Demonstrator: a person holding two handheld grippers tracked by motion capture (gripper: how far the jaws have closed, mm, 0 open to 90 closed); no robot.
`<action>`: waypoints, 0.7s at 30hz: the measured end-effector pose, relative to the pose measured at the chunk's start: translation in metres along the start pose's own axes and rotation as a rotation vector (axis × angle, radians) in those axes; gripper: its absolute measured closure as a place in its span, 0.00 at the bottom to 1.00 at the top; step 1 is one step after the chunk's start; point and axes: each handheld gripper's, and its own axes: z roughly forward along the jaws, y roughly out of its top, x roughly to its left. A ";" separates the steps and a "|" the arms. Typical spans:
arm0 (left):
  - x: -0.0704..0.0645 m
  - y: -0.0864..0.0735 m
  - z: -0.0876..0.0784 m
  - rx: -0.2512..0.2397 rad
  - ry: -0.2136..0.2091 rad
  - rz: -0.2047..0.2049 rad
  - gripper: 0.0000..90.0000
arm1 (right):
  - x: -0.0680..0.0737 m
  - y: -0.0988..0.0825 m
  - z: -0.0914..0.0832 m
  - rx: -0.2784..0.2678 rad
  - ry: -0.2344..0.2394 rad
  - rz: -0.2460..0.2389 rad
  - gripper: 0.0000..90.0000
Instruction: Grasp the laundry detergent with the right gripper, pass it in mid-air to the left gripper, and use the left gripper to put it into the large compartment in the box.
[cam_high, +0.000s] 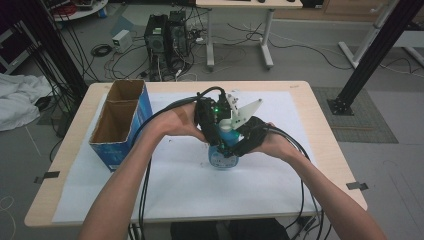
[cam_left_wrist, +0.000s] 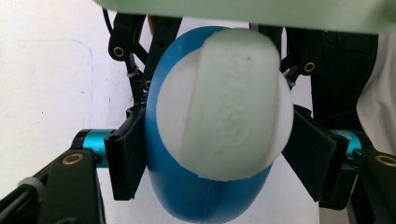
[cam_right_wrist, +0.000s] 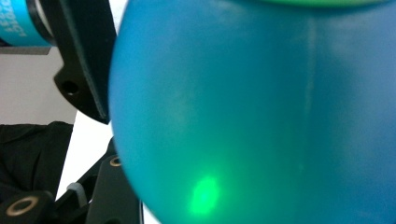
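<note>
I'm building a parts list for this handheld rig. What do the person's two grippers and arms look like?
Both grippers are black linkage frames with brass-coloured pivot bushings and teal cylinders behind flat black fingers. One carries a pale three-cornered plate and a green light. Black cables trail along bare forearms; no sleeves show.

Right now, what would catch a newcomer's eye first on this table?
At the middle of the white-covered table, two black grippers meet around a blue bottle. Its white cap sits between the left gripper's jaws, while the right gripper clamps the body. An open cardboard box stands at the left.
</note>
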 end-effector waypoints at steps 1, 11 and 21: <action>0.000 0.000 0.000 0.003 0.002 0.005 0.32 | -0.001 -0.001 0.000 0.000 0.019 -0.007 0.51; 0.000 0.001 0.001 0.005 0.018 -0.001 0.35 | -0.002 -0.003 0.003 -0.007 -0.002 -0.011 0.51; -0.001 0.000 0.001 0.009 0.020 -0.002 0.39 | -0.002 -0.003 0.003 0.005 0.004 -0.032 0.51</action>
